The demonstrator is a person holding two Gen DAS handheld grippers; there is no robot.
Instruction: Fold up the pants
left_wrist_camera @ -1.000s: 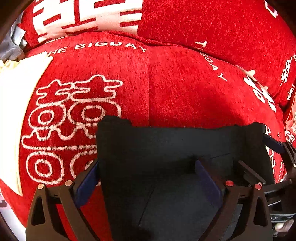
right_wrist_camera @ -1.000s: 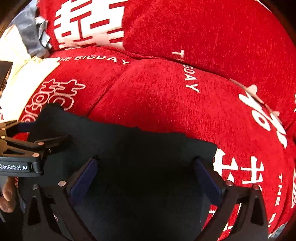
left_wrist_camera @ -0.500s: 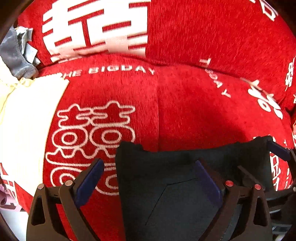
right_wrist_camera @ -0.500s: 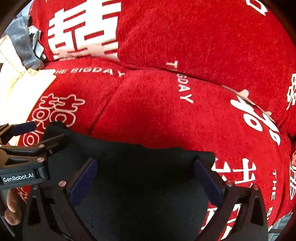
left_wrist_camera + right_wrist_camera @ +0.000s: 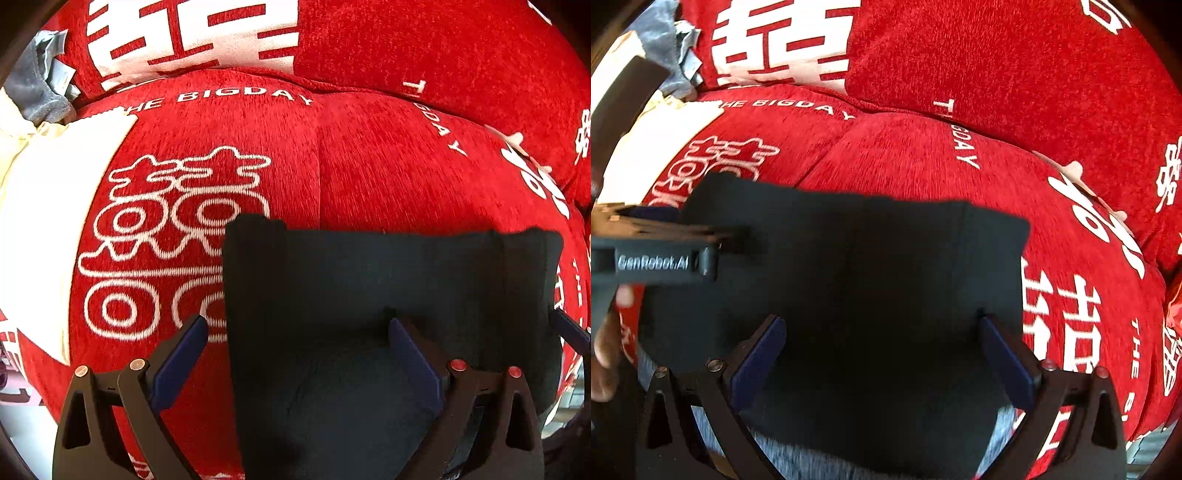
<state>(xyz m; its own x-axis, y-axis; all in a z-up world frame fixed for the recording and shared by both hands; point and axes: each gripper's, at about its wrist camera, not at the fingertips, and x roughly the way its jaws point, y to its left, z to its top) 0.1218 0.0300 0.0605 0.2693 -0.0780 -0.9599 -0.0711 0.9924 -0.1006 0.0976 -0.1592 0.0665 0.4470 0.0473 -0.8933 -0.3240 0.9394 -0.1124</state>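
Black pants (image 5: 388,280) are lying folded into a rough rectangle on a red sofa seat cushion (image 5: 369,166) w/ white characters & "THE BIGDAY" lettering. Far edge of the fabric is running roughly straight across the cushion, w/ a raised corner at far left & a thicker band along the right side.

Left gripper (image 5: 297,350) is sitting w/ jaws spread wide, nothing pinched btwn them; its left finger is hanging over bare red cushion just beside the pants' left edge, its right finger is over the black fabric. Can't tell if either is touching cloth.

Right gripper (image 5: 882,350) is likewise standing wide apart, both blue-padded fingers (image 5: 1004,354) over the pants, not clamping anything. In the right wrist view the left gripper's body, marked "GenRobot.AI", is showing at left, blurred, w/ a person's hand (image 5: 605,343) under it.

A red back cushion (image 5: 997,62) is standing behind the seat. A cream cloth (image 5: 44,206) is lying on the seat's left part, a grey cloth (image 5: 33,88) bunched beyond it.
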